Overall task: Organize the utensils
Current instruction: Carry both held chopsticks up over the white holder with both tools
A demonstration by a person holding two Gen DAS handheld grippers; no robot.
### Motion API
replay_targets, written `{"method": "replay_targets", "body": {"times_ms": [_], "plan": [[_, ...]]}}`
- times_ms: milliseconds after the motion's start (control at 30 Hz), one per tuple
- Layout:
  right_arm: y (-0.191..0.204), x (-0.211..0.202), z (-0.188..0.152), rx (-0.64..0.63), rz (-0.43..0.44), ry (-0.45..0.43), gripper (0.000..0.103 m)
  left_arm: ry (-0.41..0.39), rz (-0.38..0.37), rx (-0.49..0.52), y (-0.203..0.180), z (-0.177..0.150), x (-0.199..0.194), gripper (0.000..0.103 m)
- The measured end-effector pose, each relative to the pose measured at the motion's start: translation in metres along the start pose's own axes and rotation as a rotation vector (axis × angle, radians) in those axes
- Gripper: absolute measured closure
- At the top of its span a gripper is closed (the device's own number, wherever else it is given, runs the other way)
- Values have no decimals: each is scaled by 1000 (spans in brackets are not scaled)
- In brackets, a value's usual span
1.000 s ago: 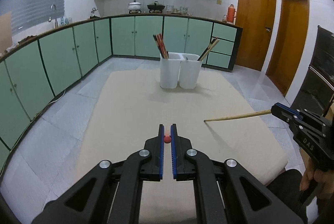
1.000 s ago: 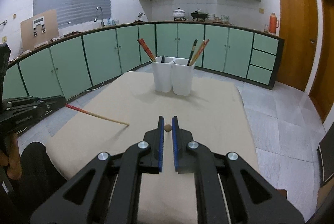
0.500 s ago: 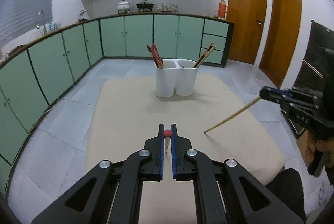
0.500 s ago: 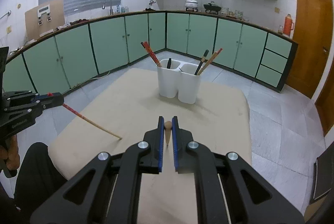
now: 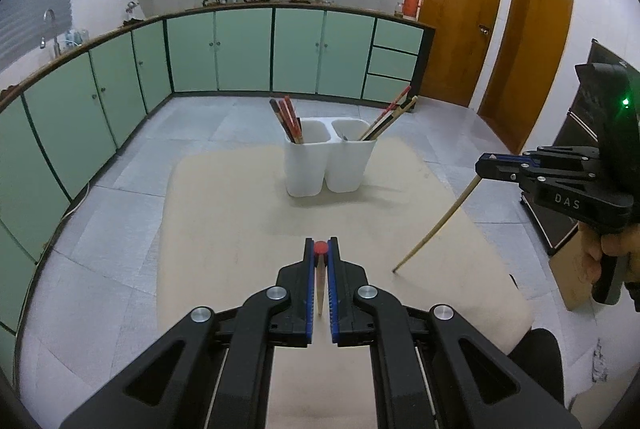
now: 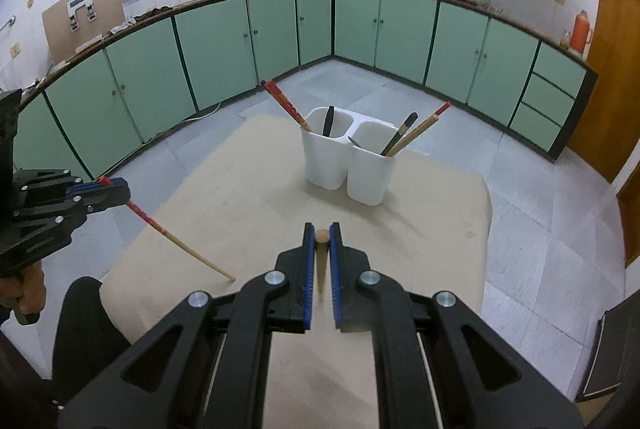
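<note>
With both chopsticks tipping from level to steep, left gripper [image 5: 321, 261] clamping red-topped wooden chopstick [image 6: 160, 229], right gripper [image 6: 321, 249] clamping plain wooden chopstick [image 5: 436, 225] — heading for white twin-cup plastic holder [image 5: 330, 165].

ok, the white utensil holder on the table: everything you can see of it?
The white utensil holder looks like smooth plastic: two joined, open-topped compartments tapering slightly downward. It stands upright on the beige table, toward its far end, clear of both grippers. In the right wrist view, the left compartment holds red-topped chopsticks and a dark utensil, the right one a dark-tipped and a wooden chopstick, all leaning on the rims.
</note>
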State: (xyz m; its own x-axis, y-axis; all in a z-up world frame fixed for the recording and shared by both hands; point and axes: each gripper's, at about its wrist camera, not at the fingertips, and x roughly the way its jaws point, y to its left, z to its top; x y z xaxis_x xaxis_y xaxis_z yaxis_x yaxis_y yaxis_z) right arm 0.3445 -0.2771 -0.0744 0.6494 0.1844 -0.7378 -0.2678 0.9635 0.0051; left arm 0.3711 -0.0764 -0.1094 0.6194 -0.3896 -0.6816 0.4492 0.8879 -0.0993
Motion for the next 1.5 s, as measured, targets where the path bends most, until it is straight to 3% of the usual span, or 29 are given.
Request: {"method": "replay_targets", "body": {"times_ms": [300,667,900,1267,1500], "plan": [[-4,-22,30,0,-2,24,97,9,-36,24,-2,45,-10,97],[-23,-76,95,32,-14,-34,97,-56,-40,11,6,140,-43,97],[-33,-93,150,49,-23,-80,97,-86,-10,5,5,199,-39,97],[-59,-59,221,98,-63,-116,97,-75,45,-13,7,270,18,97],[-90,6,223,166,-74,-73,97,-4,40,-65,25,267,87,97]]}}
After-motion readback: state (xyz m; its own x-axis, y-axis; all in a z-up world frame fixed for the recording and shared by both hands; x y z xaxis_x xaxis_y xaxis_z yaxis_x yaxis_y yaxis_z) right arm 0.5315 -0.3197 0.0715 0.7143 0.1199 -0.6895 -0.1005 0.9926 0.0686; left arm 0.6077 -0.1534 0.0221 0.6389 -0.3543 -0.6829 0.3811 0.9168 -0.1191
